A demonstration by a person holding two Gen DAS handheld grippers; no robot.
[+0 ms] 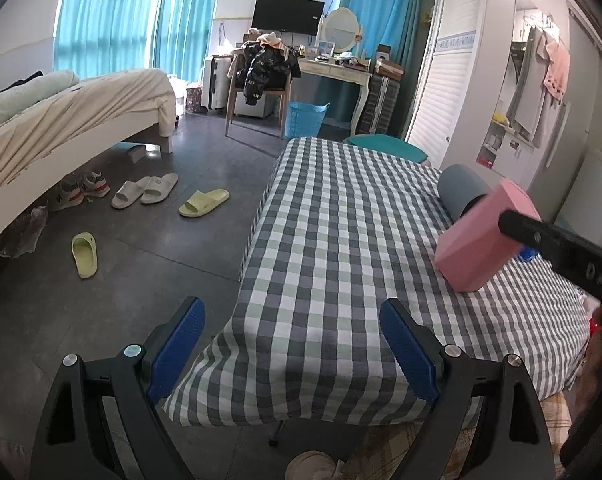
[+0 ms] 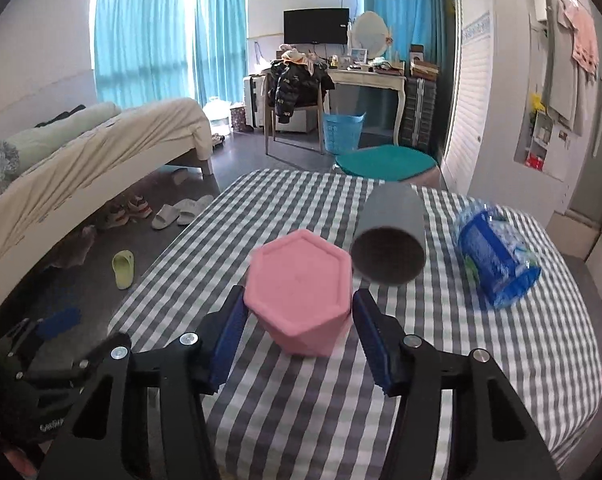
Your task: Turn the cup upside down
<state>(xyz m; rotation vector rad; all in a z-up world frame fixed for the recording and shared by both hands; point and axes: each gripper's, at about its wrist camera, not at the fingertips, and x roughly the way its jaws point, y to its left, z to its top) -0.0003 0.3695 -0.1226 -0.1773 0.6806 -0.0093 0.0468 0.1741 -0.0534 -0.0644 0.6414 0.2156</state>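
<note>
Left gripper hangs wide apart over the checked tablecloth's near corner.
A tilted pink hexagonal cup sits before a lying grey cup.
</note>
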